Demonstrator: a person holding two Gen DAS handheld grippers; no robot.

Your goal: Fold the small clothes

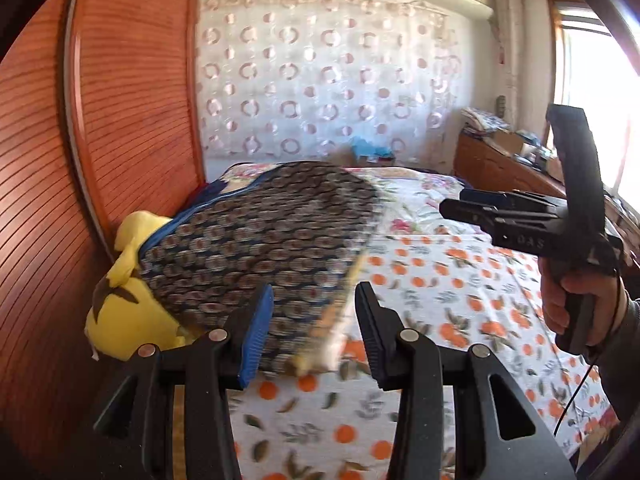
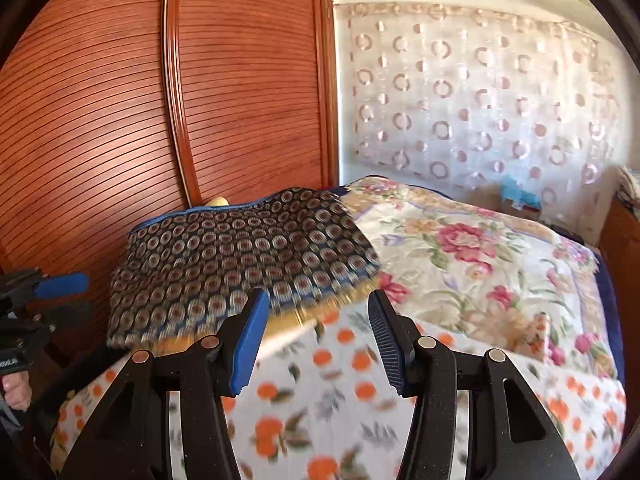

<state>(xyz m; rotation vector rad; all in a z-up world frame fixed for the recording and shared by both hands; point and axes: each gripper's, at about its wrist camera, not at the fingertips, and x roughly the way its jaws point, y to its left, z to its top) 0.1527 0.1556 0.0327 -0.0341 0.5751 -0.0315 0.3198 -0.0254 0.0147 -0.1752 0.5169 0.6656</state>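
The left wrist camera sits low over the bed [image 1: 460,288], looking along its open jaws toward the curtain [image 1: 320,80], with the skirt [image 1: 256,240] close at 11 o'clock, the wardrobe [image 1: 100,120] at 9 o'clock and the right gripper [image 1: 472,208] at 3 o'clock. The right wrist camera also rides low and near, facing the wardrobe [image 2: 200,100] at 11 o'clock and the curtain [image 2: 480,100] at 2 o'clock, the left gripper [image 2: 60,284] at its 9 o'clock edge. Both views share the skirt [image 2: 240,260], the bed [image 2: 328,380], wardrobe and curtain.
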